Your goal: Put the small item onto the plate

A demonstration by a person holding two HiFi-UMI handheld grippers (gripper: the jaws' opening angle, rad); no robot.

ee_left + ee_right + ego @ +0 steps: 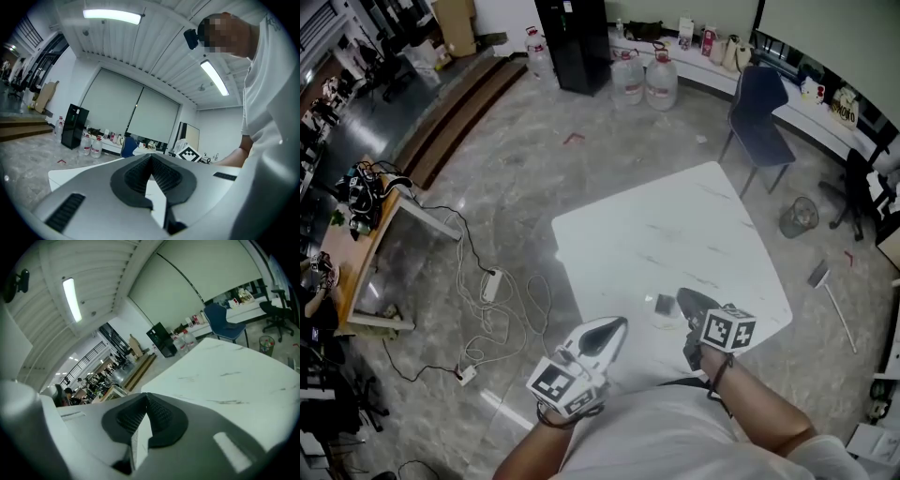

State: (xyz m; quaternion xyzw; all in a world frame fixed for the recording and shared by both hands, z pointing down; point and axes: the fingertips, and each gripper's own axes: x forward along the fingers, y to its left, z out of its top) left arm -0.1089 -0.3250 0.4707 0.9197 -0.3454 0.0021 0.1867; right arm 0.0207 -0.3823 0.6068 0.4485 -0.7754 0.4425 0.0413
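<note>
The small item (665,304) lies flat on the white table (675,225), close to its near edge. It is a dark, squarish patch, too small for me to tell its long axis or which way it faces. My right tongs (686,300) sit just right of it, pointing far-left, with tips together and nothing between them. My left tongs (614,330) hang by the table's near-left edge, aimed far-right, also closed and empty. A pale smudge (667,323) just near of the item might be the plate, but I cannot tell. My forearms (750,412) are cut off by the frame's bottom edge.
</note>
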